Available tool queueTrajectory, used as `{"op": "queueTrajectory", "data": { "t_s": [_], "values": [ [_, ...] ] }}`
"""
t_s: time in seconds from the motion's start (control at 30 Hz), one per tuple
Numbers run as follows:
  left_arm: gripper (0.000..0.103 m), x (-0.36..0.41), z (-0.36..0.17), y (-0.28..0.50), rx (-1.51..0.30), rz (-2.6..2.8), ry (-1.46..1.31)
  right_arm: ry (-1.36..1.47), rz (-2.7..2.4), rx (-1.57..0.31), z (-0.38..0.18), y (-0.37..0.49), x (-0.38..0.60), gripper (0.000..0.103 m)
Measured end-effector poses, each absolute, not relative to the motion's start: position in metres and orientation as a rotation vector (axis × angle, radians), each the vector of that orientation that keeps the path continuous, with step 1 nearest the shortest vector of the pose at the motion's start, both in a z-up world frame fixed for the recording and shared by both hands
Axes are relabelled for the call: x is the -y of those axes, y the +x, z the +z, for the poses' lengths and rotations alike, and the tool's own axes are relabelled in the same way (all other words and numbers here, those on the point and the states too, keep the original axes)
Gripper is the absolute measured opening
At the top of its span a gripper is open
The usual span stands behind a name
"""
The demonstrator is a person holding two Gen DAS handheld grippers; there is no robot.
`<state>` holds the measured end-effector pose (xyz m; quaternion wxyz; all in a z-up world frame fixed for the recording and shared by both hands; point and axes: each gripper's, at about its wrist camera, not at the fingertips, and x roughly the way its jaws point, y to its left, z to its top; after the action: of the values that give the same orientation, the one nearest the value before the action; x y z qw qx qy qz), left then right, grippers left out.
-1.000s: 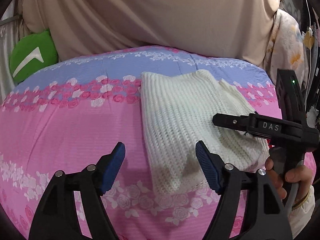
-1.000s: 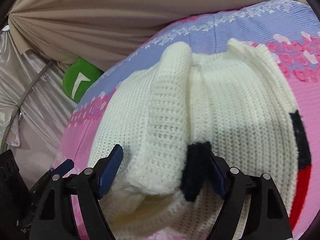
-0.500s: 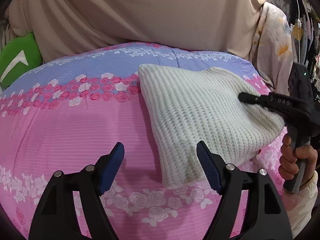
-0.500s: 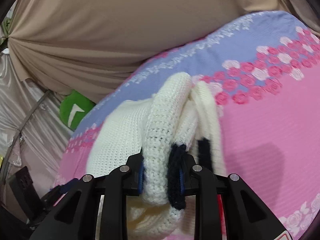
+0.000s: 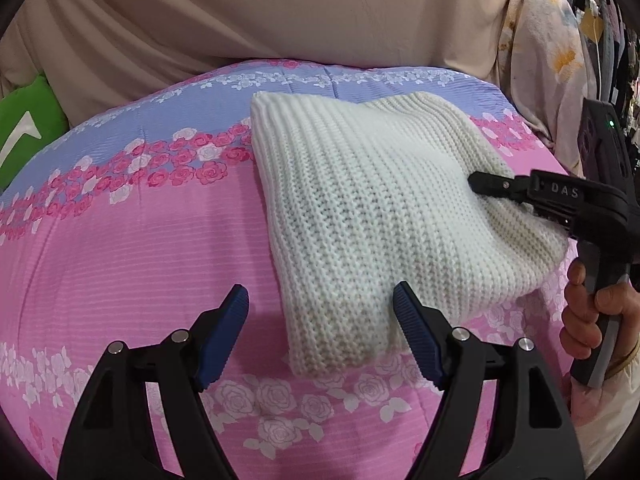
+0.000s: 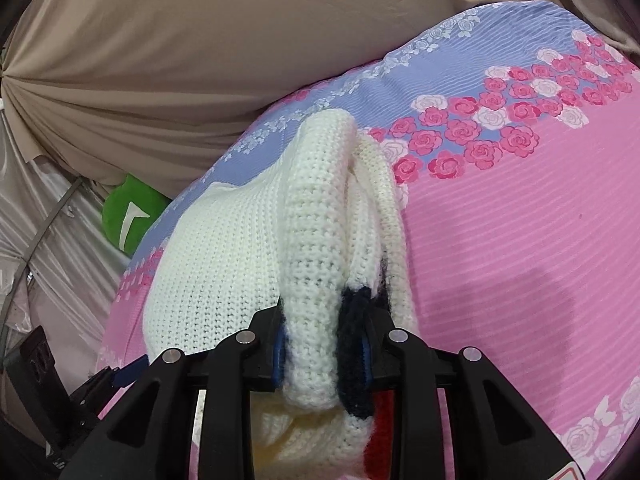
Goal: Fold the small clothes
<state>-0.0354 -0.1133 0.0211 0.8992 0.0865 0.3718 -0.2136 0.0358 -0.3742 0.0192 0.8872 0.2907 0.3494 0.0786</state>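
**Right jaws clamped on sweater edge; left jaws apart at its near corner**

The cream-white ribbed knit sweater (image 5: 372, 216) lies folded into a thick pad on the pink and lilac rose-print bedspread (image 5: 132, 248), right of centre in the left wrist view. Its long axis runs from the near corner by the left gripper (image 5: 320, 316) away toward the beige draped curtain (image 5: 280, 12) behind the bed.

The right gripper (image 6: 322, 354) has its jaws closed on a bunched roll of the sweater (image 6: 312, 240) at the right-hand edge, pinching several layers including a dark navy and red trim strip (image 6: 360, 364). From the left wrist view, the right gripper (image 5: 486, 184) enters from the side, across the long axis.

The left gripper stands with jaws wide apart, holding nothing. Its right fingertip (image 5: 416, 340) overlaps the sweater's near corner; whether it touches cannot be told. Its left fingertip (image 5: 224, 332) is over bare bedspread.

Judgement: the right hand (image 5: 600, 312) controls the fabric. The left gripper is nearer the free near corner, which lies slightly right of its centreline. A green cushion with a white mark (image 5: 24, 140) sits far left, well apart.
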Motion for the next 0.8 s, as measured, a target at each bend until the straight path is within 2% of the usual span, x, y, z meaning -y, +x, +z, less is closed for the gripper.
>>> {"op": "queueTrajectory", "data": {
  "t_s": [0.1, 0.17, 0.27, 0.33, 0.4, 0.53, 0.6, 0.7, 0.73, 0.8],
  "values": [
    [0.083, 0.119, 0.013, -0.053, -0.762, -0.485, 0.258, 0.588, 0.161, -0.732, 0.025, 0.037, 0.371, 0.026],
    [0.084, 0.124, 0.006, -0.057, -0.756, -0.475, 0.301, 0.569, 0.169, -0.731, 0.034, 0.040, 0.365, 0.027],
    [0.083, 0.125, -0.002, -0.047, -0.753, -0.406, 0.305, 0.511, 0.204, -0.712, 0.059, 0.048, 0.346, 0.027],
    [0.073, 0.120, -0.004, -0.038, -0.768, -0.384, 0.275, 0.461, 0.232, -0.698, 0.080, 0.053, 0.328, 0.027],
    [0.072, 0.115, -0.003, -0.035, -0.776, -0.375, 0.259, 0.445, 0.299, -0.675, 0.101, 0.055, 0.312, 0.027],
    [0.072, 0.102, 0.005, -0.040, -0.756, -0.348, 0.253, 0.600, 0.625, -0.522, 0.130, 0.037, 0.317, 0.024],
    [0.072, 0.095, 0.006, -0.040, -0.758, -0.332, 0.250, 0.556, 0.478, -0.552, 0.110, 0.036, 0.333, 0.024],
    [0.074, 0.083, 0.000, -0.033, -0.784, -0.310, 0.235, 0.574, 0.201, -0.769, 0.034, 0.048, 0.370, 0.024],
    [0.074, 0.081, -0.003, -0.030, -0.800, -0.318, 0.223, 0.626, 0.195, -0.789, 0.013, 0.045, 0.381, 0.022],
    [0.074, 0.079, -0.007, -0.028, -0.812, -0.316, 0.219, 0.716, 0.264, -0.748, 0.005, 0.033, 0.394, 0.023]
  ]
}}
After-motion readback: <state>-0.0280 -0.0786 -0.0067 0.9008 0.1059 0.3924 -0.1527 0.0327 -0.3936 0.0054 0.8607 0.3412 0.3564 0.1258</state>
